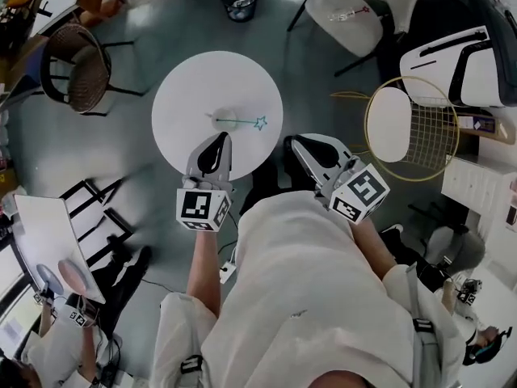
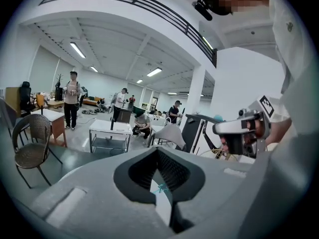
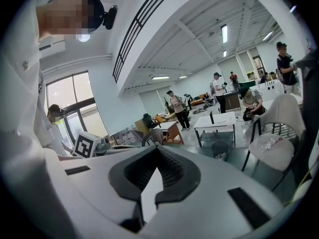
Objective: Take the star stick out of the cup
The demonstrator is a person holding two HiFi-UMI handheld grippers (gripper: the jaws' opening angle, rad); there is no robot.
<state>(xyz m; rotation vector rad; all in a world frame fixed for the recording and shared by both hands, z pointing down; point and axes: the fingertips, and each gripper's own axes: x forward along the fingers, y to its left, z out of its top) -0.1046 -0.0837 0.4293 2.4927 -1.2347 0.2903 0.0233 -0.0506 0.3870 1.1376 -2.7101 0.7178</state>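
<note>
A round white table (image 1: 186, 95) stands below me. On it sits a pale cup (image 1: 225, 119), hard to make out from above. A thin green stick runs from the cup to the right and ends in a teal star (image 1: 260, 123). My left gripper (image 1: 224, 137) hovers at the table's near edge just short of the cup, jaws shut and empty. Through the window behind the left gripper's (image 2: 158, 149) closed tips I see the star (image 2: 160, 188). My right gripper (image 1: 292, 141) is off the table's right edge, jaws together with nothing in them. Past the right gripper's (image 3: 158, 147) closed tips only a strip of white table shows.
A wicker chair (image 1: 77, 67) stands left of the table, a white chair (image 1: 349, 13) at the back right and a gold wire stool (image 1: 414, 129) to the right. A bin (image 1: 240, 8) is behind the table. Other people work around a white bench (image 2: 109, 128) farther off.
</note>
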